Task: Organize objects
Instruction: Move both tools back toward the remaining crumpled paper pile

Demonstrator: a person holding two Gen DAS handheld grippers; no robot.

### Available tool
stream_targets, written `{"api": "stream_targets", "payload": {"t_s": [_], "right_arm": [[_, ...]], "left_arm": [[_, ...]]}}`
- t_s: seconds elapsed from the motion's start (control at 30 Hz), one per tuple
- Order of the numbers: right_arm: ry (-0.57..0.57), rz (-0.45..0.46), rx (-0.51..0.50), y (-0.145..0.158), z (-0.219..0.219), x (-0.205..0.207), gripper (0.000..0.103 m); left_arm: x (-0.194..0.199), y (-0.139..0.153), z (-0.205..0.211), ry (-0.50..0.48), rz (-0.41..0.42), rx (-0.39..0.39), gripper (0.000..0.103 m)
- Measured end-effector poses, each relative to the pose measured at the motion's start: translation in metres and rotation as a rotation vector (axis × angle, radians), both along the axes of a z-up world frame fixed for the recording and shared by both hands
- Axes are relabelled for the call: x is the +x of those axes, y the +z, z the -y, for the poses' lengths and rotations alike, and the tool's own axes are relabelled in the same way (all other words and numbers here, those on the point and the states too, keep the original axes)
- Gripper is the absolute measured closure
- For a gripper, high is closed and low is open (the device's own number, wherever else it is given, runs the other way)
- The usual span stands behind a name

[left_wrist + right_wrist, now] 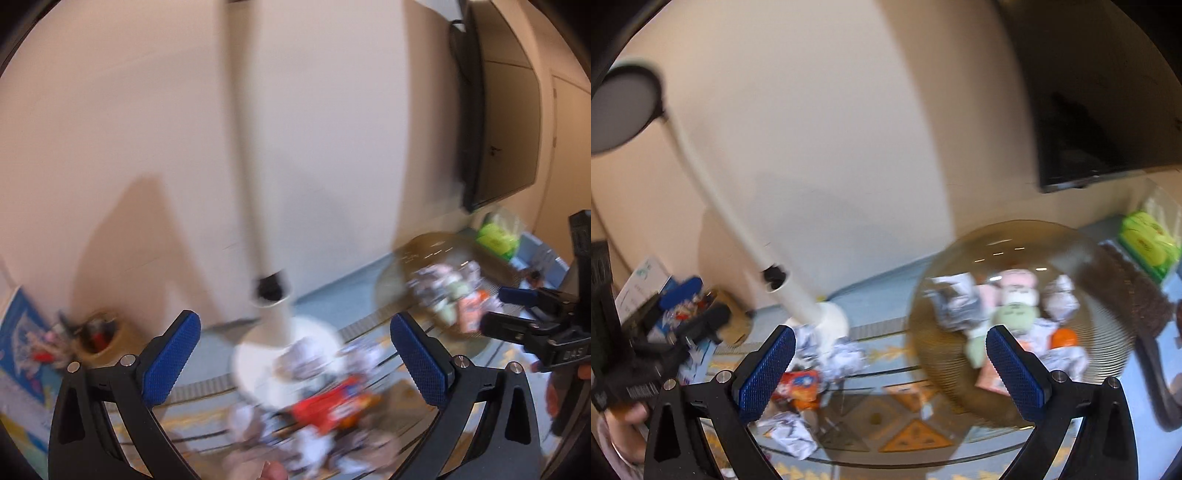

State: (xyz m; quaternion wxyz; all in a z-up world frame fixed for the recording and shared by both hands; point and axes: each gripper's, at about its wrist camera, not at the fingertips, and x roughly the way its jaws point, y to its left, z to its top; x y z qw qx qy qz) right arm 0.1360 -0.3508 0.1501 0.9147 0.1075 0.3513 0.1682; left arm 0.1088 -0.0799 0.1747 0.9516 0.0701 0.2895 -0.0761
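Observation:
Both views are motion-blurred. My left gripper (pixel 295 354) is open and empty, raised above a red-orange snack packet (pixel 332 406) and several crumpled paper balls (pixel 306 358) on the table. My right gripper (pixel 890 369) is open and empty in front of a large amber glass bowl (pixel 1027 258) that holds paper balls, pink and green soft toys (pixel 1015 314) and an orange packet. The bowl also shows in the left wrist view (pixel 424 258). More paper balls (pixel 846 358) and the snack packet (pixel 799 384) lie left of the bowl. The right gripper shows at the left view's right edge (pixel 517 310).
A white desk lamp (pixel 255 184) stands on a round base (pixel 258 362) behind the litter; it also shows in the right view (pixel 738 221). A brown cup of small items (pixel 99 332) sits at the left. A dark monitor (pixel 1100 110) and a green packet (pixel 1145 236) are at the right.

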Motion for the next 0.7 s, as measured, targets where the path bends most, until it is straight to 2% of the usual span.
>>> {"api": "stream_targets", "payload": {"t_s": [0.13,0.23,0.47,0.6,0.7], "right_arm": [[0.066,-0.004,-0.041,-0.017,-0.038,-0.015,0.0],[0.123,-0.027,-0.09,-0.039,-0.066,-0.024,0.0],[0.252,-0.106,-0.205,-0.098,-0.12,-0.049,0.0],[0.275,-0.154,-0.256,-0.133,-0.137,-0.053,0.0],[0.265,-0.178,-0.258,-0.147,-0.142,-0.049,0.0]], "left_arm": [[-0.013,-0.034,-0.041,0.05,-0.048,0.03,0.0],[-0.021,-0.068,-0.063,0.059,-0.113,0.003,0.0],[-0.037,-0.146,-0.081,0.043,-0.256,-0.024,0.0],[-0.036,-0.162,-0.08,0.024,-0.28,-0.028,0.0],[-0.029,-0.169,-0.082,0.028,-0.284,-0.053,0.0]]}}
